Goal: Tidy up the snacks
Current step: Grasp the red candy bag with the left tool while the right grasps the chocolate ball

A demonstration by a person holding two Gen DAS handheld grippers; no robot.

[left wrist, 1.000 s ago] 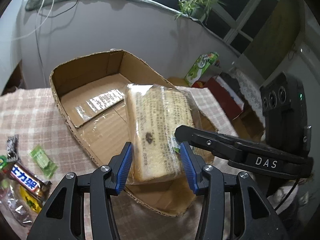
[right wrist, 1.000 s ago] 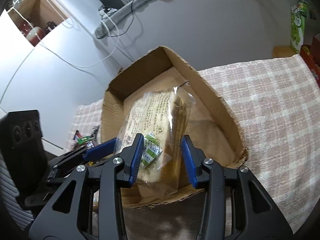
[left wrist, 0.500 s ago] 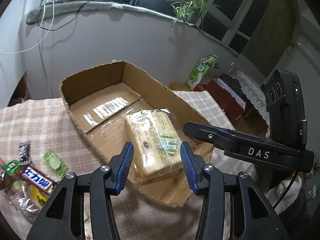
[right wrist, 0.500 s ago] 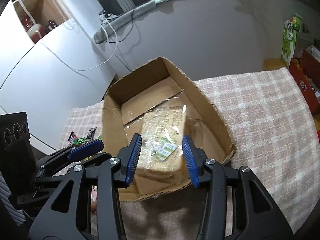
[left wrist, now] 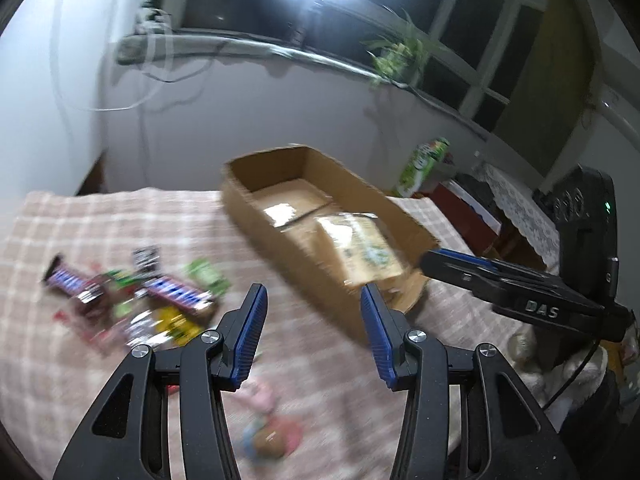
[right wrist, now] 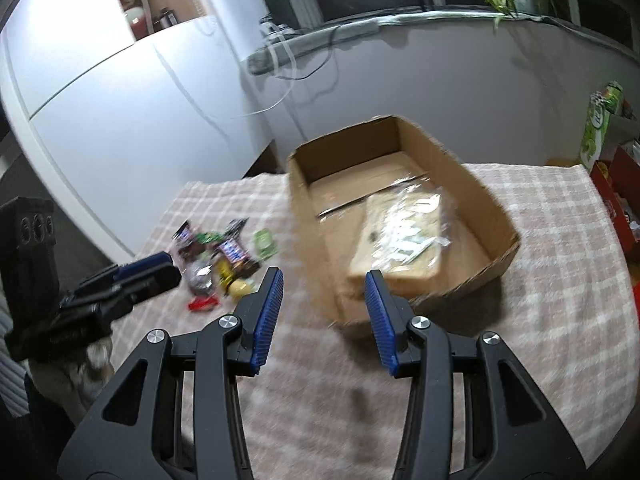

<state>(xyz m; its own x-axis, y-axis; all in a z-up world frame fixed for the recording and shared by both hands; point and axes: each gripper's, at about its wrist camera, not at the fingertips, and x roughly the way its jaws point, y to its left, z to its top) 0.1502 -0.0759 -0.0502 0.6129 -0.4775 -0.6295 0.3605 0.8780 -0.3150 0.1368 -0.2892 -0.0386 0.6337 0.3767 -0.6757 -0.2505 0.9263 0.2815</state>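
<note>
**Bread in the box, both grippers empty**

On the checked cloth [right wrist: 560, 280] at the left lies a loose pile of snacks [right wrist: 224, 256]: candy bars and small green packets, blurred. A few more wrapped pieces [left wrist: 268, 436] lie near the front edge, too blurred to name. The left gripper [left wrist: 312, 300] hangs above the cloth between pile and box, jaws apart, nothing between them. The cardboard box [right wrist: 496, 216] stands right of the pile; the wrapped bread [right wrist: 400, 236] lies flat inside at its near end. The right gripper [right wrist: 324, 284] hovers before the box, jaws parted and empty.
</note>
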